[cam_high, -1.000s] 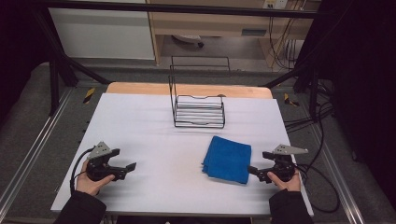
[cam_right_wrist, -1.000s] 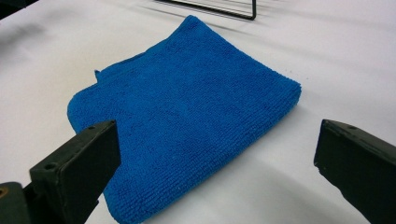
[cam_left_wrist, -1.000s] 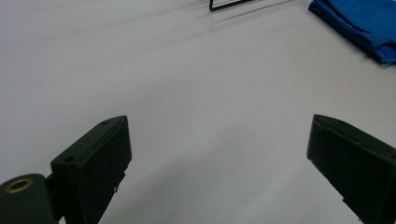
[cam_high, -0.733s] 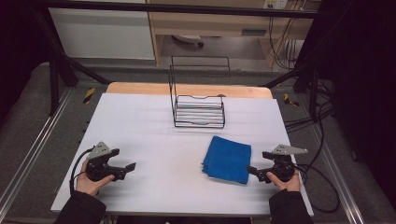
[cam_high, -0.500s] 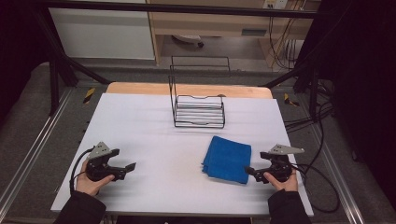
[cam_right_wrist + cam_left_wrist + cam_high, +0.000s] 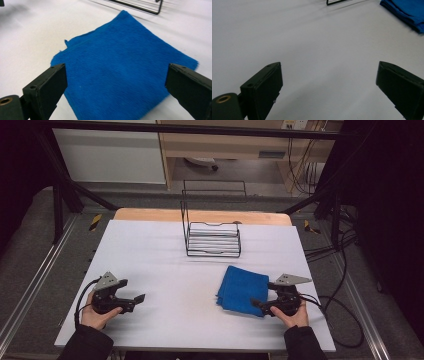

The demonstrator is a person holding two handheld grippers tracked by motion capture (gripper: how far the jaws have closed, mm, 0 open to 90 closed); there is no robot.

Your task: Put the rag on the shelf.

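Note:
A folded blue towel (image 6: 242,287) lies flat on the white table (image 6: 150,245), right of centre near the front. My right gripper (image 6: 257,305) is held low at the towel's near right edge, open. In the right gripper view the towel (image 6: 122,67) spreads between and beyond the two wide-apart jaws of the right gripper (image 6: 116,75), with nothing gripped. My left gripper (image 6: 135,300) rests at the front left, open over bare table. In the left gripper view the left gripper (image 6: 329,75) has only table between its jaws, and the towel (image 6: 407,12) lies far off at the upper right.
A black wire rack (image 6: 212,232) stands upright at the back centre of the table, behind the towel. Its base shows at the top of the right gripper view (image 6: 140,6). Cables hang off the table's right side (image 6: 340,305). A metal frame rail (image 6: 30,290) runs along the left.
My right gripper has edged a little to the left, closer onto the towel's edge. The left gripper and the towel have stayed put.

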